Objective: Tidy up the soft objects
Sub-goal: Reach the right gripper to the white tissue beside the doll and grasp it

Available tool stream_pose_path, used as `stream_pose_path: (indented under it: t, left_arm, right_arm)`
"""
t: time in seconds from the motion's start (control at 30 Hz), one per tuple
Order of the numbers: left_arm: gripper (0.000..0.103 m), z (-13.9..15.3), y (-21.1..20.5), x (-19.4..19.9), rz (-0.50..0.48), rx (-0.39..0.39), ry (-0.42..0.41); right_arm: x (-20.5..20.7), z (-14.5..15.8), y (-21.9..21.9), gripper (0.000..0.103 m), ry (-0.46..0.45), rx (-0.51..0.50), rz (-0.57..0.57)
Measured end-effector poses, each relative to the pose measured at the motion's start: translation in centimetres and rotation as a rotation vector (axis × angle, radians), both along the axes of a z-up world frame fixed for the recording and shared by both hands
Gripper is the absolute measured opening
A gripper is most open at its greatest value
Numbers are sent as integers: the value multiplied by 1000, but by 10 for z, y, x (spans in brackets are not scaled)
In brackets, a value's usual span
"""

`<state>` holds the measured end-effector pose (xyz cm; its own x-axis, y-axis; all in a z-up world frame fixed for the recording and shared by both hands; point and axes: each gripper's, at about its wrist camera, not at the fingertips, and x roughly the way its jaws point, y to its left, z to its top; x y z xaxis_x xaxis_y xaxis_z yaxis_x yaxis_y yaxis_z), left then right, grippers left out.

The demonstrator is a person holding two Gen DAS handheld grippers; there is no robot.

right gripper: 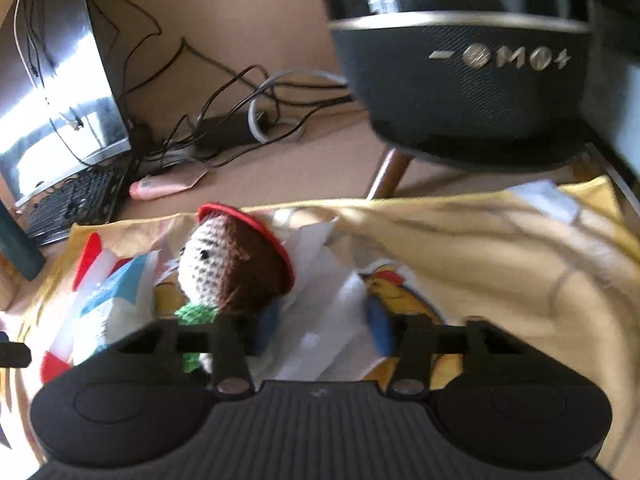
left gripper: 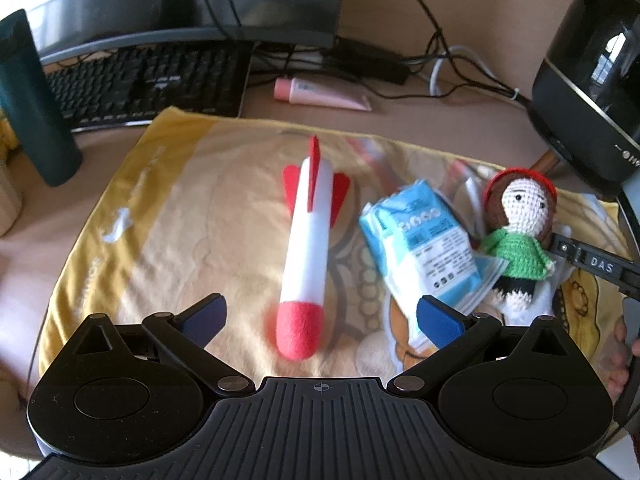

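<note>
the left tool (left gripper: 320, 318) hangs with its blue pads spread wide over the plush rocket's (left gripper: 306, 240) red nose. the right tool (right gripper: 322, 326), pads apart, sits beside the crochet doll (right gripper: 236, 264). doll, tissue pack (left gripper: 420, 246) and rocket lie on the yellow cloth (left gripper: 180, 220) covering the surface.

Soft things laid in a row on a cloth (left gripper: 168, 216) spread over a desk.

The toy rocket (left gripper: 306, 240) lies at the middle of the cloth, nose toward the camera; to its right lies a tissue pack (left gripper: 420, 244), and right of that a crocheted doll (left gripper: 520, 236) resting partly on papers. Behind the cloth sit a keyboard (left gripper: 152, 80) at left, a tube (left gripper: 320, 94) at centre, cables behind it, and a speaker (right gripper: 460, 80) at right.
</note>
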<state>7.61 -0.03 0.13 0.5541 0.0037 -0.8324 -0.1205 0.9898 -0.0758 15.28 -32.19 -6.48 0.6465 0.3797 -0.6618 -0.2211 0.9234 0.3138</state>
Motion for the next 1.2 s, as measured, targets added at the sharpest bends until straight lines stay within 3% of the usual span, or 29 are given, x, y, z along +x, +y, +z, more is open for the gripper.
stream_pose_path:
  t: [0.07,0.17,0.47,0.53,0.6,0.63,0.73,0.87,0.93,0.97,1.0,1.1,1.2]
  left_arm:
    - [103,1,2,1,9,-6,-5]
    - [103,3,5,2,10,-26,-23]
    - [103,5,-1,36,-34,-160,-33]
    - [103,7,-6,46,-63,-189,-23]
    - [103,8,-13,50,-100,-188,-43]
    - [103,7,-16,50,-114,-178,-51]
    - [103,-3,-21,52,-138,-167,-14]
    - [103,-13,-12,49,-136,-169,43]
    - [103,-16,-5,50,-117,-154,63]
    - [103,-17,-1,51,-109,-146,70]
    - [103,-18,1,52,-103,-140,74]
    - [103,-19,3,55,-98,-137,88]
    - [103,-19,2,56,-111,-141,95]
  right_arm:
    - [-2,3,-3,6,2,36,22]
    - [-9,16,-11,4,-29,89,38]
    - [-30,105,-52,4,-222,142,-28]
    - [-32,114,-52,15,-224,94,-16]
    - [-28,102,-48,42,-170,39,-13]
    - [-25,88,-45,45,-124,35,-14]
    - [-17,47,-35,44,-5,37,-20]
    - [-1,7,-20,44,72,122,-37]
    - [3,0,-15,38,72,158,-43]
    - [5,-2,-13,11,70,187,-43]
    - [6,-3,-15,2,89,237,-39]
    - [8,0,-24,2,120,373,-48]
    - [-1,24,-43,2,63,457,-69]
